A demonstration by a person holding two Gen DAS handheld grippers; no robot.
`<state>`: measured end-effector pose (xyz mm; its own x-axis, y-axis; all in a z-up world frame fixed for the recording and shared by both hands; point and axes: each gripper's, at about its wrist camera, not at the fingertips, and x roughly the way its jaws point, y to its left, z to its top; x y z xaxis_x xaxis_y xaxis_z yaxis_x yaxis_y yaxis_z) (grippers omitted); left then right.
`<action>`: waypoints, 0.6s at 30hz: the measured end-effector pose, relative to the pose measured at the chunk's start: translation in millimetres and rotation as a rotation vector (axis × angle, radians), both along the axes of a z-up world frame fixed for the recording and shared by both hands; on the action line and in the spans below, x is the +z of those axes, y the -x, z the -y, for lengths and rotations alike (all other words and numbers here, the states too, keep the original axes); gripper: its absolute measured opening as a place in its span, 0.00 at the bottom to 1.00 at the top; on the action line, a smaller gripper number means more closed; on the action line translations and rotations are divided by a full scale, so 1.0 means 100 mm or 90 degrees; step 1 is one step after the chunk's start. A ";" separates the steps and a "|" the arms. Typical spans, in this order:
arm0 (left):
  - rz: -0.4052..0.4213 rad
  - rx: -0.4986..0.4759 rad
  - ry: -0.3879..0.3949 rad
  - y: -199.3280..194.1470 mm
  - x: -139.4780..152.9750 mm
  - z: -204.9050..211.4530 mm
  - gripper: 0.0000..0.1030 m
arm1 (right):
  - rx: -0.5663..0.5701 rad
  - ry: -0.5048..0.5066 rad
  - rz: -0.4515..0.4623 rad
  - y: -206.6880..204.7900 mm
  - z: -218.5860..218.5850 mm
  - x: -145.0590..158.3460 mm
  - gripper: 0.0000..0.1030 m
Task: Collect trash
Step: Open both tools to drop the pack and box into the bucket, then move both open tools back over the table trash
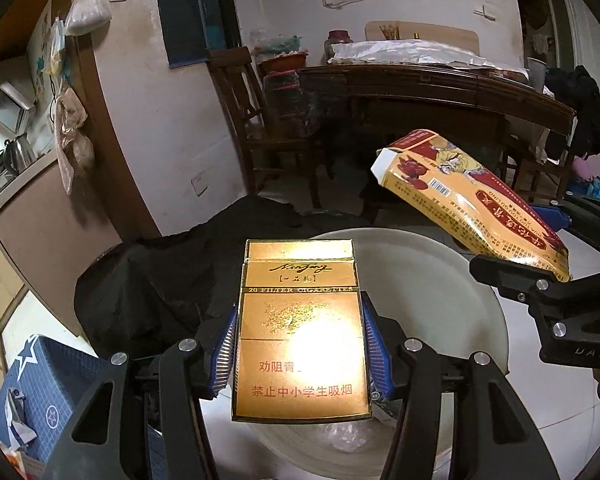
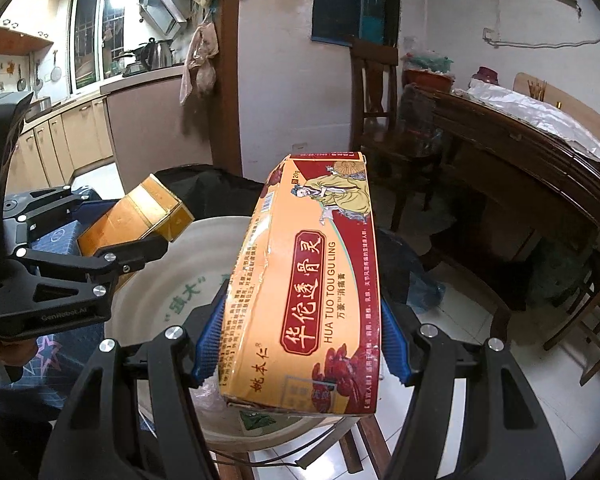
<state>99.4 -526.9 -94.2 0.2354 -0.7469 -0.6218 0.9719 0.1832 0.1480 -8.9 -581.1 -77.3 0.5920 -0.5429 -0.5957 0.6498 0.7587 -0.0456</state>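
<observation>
a dim lived-in room with pale stained walls and a white tiled floor (image 1: pixel 572 400); a long dark wooden table (image 1: pixel 440 88) stands along the far side, crinkled foil sheeting (image 2: pixel 540 116) over its top, and a wooden chair (image 1: pixel 256 120) sits at its end; kitchen counters and a window show at the far left of the right wrist view; below both grippers sits a round pale bucket (image 1: pixel 440 264), green characters inside its wall, with a black bag (image 1: pixel 160 280) draped just beside it; the right gripper (image 2: pixel 300 344) is clamped on a long orange medicine box (image 2: pixel 316 280) printed with a robed figure, its blue pads pressing both long sides, the box held tilted above the bucket; the left gripper (image 1: pixel 298 356) is closed on a gold cigarette pack (image 1: pixel 300 328), pads against its narrow sides, the pack held over the bucket's near rim, apart from the medicine box.
</observation>
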 end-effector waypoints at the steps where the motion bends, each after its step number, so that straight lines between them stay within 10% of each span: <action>1: -0.002 -0.001 0.001 -0.01 0.01 0.01 0.55 | 0.003 -0.003 0.000 0.01 0.01 -0.01 0.60; 18: 0.002 -0.003 -0.001 -0.11 -0.07 0.08 0.74 | 0.018 -0.027 -0.014 -0.10 0.33 -0.12 0.67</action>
